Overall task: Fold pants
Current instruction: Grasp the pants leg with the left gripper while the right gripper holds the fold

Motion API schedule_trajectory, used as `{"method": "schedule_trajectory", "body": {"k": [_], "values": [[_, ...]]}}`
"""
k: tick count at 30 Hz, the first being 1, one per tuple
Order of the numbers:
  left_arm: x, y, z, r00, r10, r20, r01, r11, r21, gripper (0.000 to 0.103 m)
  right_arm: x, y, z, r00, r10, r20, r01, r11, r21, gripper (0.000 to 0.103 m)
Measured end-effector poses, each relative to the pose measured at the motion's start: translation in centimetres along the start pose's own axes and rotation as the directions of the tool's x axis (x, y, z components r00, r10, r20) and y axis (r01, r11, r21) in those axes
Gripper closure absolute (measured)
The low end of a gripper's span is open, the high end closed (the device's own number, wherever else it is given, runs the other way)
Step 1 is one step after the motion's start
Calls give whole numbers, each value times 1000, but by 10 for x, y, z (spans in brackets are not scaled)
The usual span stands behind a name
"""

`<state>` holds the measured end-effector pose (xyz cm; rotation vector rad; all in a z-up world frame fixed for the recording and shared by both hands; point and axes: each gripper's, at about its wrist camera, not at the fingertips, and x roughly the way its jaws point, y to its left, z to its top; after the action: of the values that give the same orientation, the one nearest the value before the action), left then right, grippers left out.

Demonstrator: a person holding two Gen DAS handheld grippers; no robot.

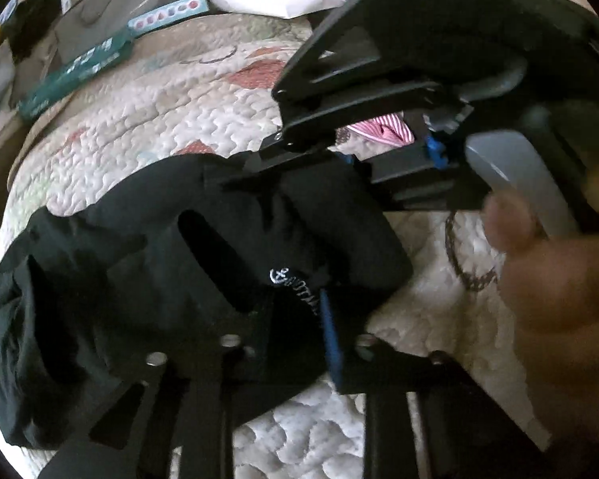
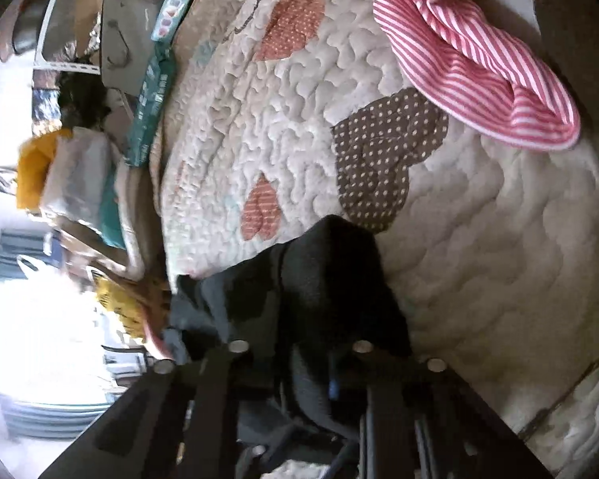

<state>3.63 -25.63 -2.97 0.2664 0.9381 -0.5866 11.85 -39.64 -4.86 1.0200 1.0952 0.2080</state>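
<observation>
Clearly the black pants (image 1: pixel 112 279) lie bunched on the quilted bedspread (image 1: pixel 147 119), with both grippers pinching the cloth. Only the left wrist view shows white lettering with an anchor mark on the fabric, too blurred to read, and the right gripper (image 1: pixel 287 151) biting a fold. The left gripper (image 1: pixel 295 319) grips cloth too. Only the right view shows the whole pink striped garment (image 2: pixel 479 76) and the dotted heart patches.

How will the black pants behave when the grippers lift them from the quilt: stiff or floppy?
Probably floppy: the black pants lie bunched and creased on the quilt. They look thin, so likely light. Free parts would probably sag below the left gripper and right gripper.
</observation>
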Motion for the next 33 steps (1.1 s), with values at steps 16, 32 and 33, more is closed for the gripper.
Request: {"method": "schedule_trajectory", "body": {"k": [16,32,33], "values": [[-106,143,-25,976,-66,206,153,884,-442,93,20,178,-57,995,40,-88,-66,945,-319,97],[-102,237,-76,972,-38,234,185,740,-646,95,62,234,-70,992,-121,-33,84,839,-537,22],[-98,236,-76,973,-43,227,183,740,-647,95,50,223,-63,992,-126,-13,101,850,-517,22]]}}
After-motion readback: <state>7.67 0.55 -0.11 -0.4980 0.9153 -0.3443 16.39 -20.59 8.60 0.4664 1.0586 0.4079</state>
